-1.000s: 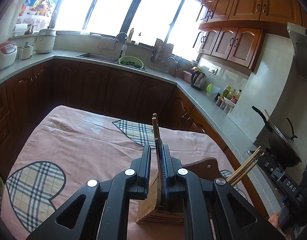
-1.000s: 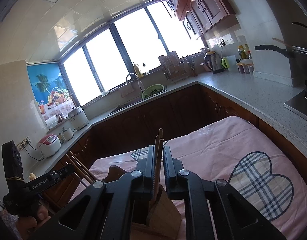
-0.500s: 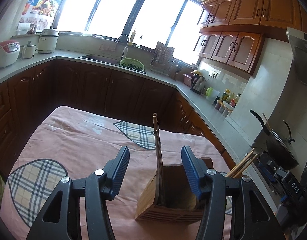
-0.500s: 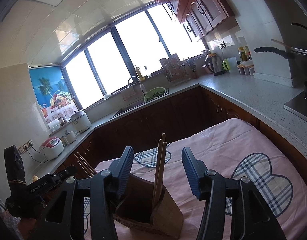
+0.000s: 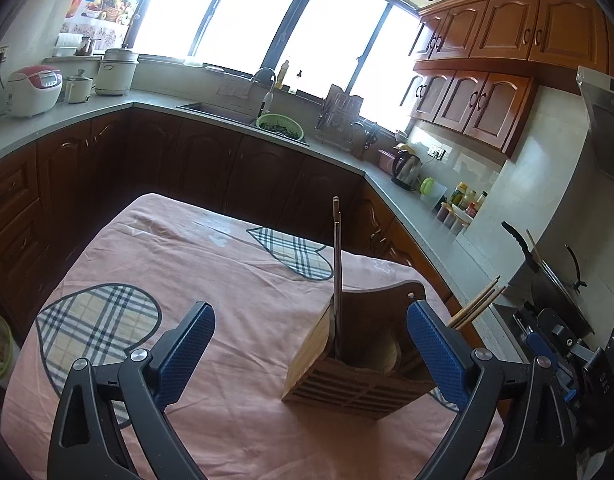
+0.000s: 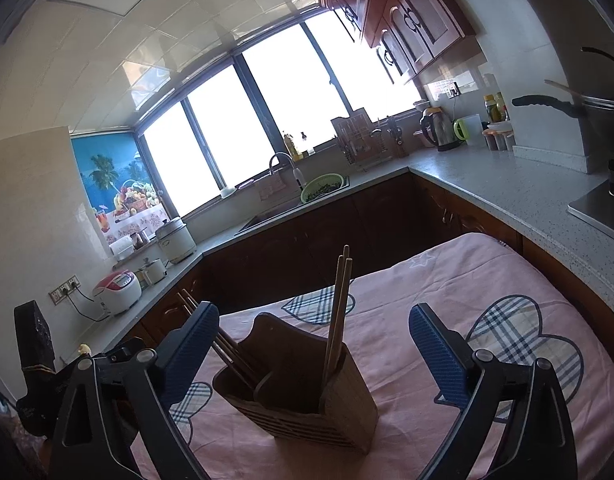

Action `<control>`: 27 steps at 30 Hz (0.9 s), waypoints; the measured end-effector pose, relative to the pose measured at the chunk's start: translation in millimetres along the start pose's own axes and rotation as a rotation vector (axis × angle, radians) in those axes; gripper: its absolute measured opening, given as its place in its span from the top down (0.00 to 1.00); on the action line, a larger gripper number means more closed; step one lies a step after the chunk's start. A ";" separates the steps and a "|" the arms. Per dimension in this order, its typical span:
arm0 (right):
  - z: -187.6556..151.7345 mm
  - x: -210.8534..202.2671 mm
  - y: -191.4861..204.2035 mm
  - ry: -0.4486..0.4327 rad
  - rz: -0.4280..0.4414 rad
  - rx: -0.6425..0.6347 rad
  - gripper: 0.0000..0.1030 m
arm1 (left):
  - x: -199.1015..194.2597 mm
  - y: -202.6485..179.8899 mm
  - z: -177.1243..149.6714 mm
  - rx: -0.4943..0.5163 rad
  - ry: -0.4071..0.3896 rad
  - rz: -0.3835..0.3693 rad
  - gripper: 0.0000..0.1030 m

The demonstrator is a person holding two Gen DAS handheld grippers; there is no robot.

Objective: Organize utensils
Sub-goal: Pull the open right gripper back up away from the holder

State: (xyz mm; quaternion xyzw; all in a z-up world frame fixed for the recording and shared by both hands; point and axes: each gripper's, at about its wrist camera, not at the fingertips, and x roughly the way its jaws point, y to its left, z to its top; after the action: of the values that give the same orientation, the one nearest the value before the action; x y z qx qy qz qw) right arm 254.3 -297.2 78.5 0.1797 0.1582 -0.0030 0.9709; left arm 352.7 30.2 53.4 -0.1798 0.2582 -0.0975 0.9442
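Note:
A wooden utensil holder (image 5: 347, 376) stands on the pink tablecloth; it also shows in the right wrist view (image 6: 331, 412). Wooden chopsticks (image 5: 337, 280) stand upright in its left compartment, and another bundle (image 5: 477, 308) leans out on its right side. In the right wrist view one bundle of chopsticks (image 6: 338, 312) stands in the right compartment and another (image 6: 223, 340) leans left. My left gripper (image 5: 309, 350) is wide open and empty, just in front of the holder. My right gripper (image 6: 313, 354) is wide open and empty, on the holder's other side.
The table (image 5: 187, 280) has a pink cloth with plaid hearts. Dark cabinets and a grey counter (image 5: 411, 208) wrap around behind it, with a sink (image 5: 219, 110), a kettle (image 5: 405, 164), a rice cooker (image 5: 33, 90) and a wok (image 5: 555, 284) on the stove.
Both grippers were shut on chopsticks over the holder a second ago. Both have opened wide and let the chopsticks go into the holder, then drawn back a little.

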 end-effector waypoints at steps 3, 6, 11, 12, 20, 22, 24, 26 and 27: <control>-7.9 -10.8 3.1 0.000 0.006 -0.002 0.03 | -13.8 1.8 -8.5 0.010 -0.008 0.011 0.04; -16.2 -20.2 5.5 0.003 0.007 -0.007 0.02 | -26.8 3.4 -16.0 0.014 -0.001 0.017 0.04; -28.8 -36.0 8.1 0.015 0.025 0.006 0.02 | -52.7 4.8 -34.4 0.032 0.022 0.054 0.04; -31.7 -40.5 8.5 0.011 0.024 0.007 0.02 | -59.3 5.4 -37.9 0.035 0.022 0.058 0.04; -58.1 -75.0 13.8 0.010 0.031 -0.001 0.02 | -105.2 4.2 -65.8 0.070 0.048 0.102 0.04; -63.1 -82.8 13.5 0.007 0.037 0.001 0.02 | -114.3 2.4 -71.1 0.080 0.050 0.113 0.04; -68.3 -90.3 14.8 0.007 0.039 -0.001 0.02 | -123.8 1.4 -76.2 0.083 0.046 0.121 0.04; -73.6 -97.5 17.6 0.009 0.044 -0.007 0.02 | -134.3 1.9 -81.6 0.082 0.038 0.123 0.04; -76.0 -100.9 19.0 0.009 0.043 -0.013 0.02 | -139.3 1.5 -84.7 0.082 0.036 0.124 0.04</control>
State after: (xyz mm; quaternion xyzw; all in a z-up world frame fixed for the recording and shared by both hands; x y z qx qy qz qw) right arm 136.3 -258.0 49.0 0.1768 0.1585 0.0199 0.9712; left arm 190.4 45.6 47.8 -0.1228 0.2813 -0.0525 0.9503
